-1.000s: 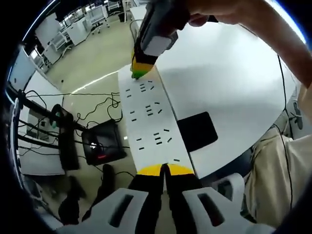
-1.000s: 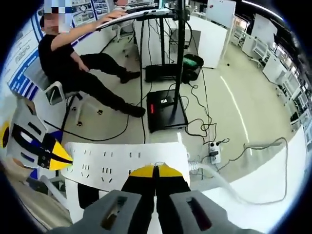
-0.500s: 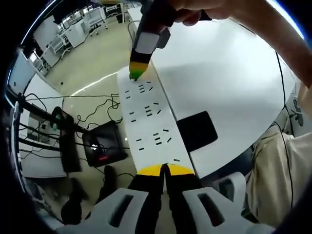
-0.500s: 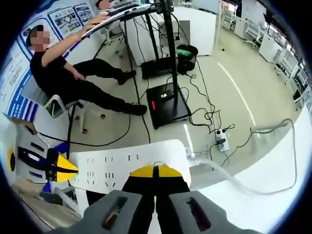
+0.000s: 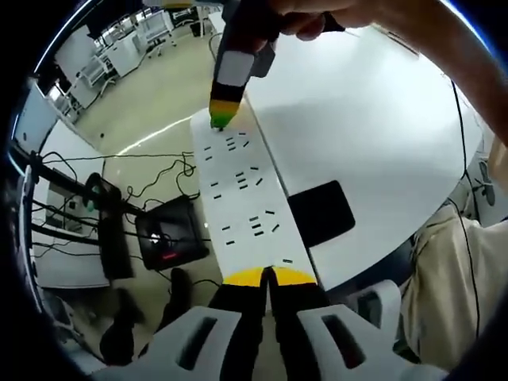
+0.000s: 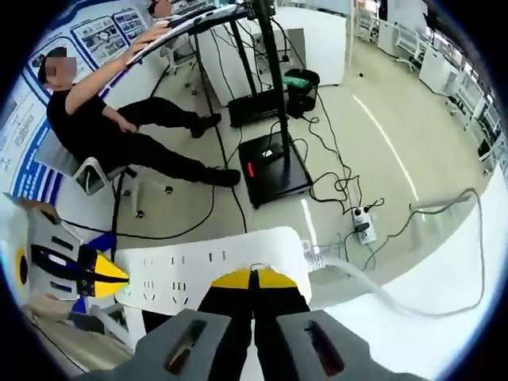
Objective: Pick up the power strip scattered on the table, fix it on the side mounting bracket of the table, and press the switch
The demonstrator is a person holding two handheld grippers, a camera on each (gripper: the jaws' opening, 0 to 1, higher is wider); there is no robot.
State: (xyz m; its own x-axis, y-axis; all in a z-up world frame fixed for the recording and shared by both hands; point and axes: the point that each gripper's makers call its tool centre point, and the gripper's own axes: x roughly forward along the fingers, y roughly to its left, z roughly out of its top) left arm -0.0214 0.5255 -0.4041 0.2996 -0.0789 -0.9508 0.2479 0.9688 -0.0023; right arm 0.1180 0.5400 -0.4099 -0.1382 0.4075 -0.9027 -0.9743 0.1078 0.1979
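Table: white top, broad, taking up the right half of the left gripper view; a dark rectangular patch lies near its edge, just beside the strip.
Floor: pale and glossy, with loose black cables running across it in the right gripper view.
Seated person: in dark clothes on a chair, one arm stretched up to a raised desk, well apart from the grippers.
Black floor unit: at the foot of a dark stand, with a small red light on its top.
Power strip: long, white, with rows of socket slots; it lies along the table's edge, held at both ends. In the right gripper view its white cord leaves the end by the right tool and curves over the table.
Left gripper: jaws closed together, yellow tips pinching the near end of the strip.
Right gripper: jaws closed, yellow tips set on the cord end of the strip; whether they pinch it or only press on it, I cannot tell.
Floor socket block: small and white, among the cables.
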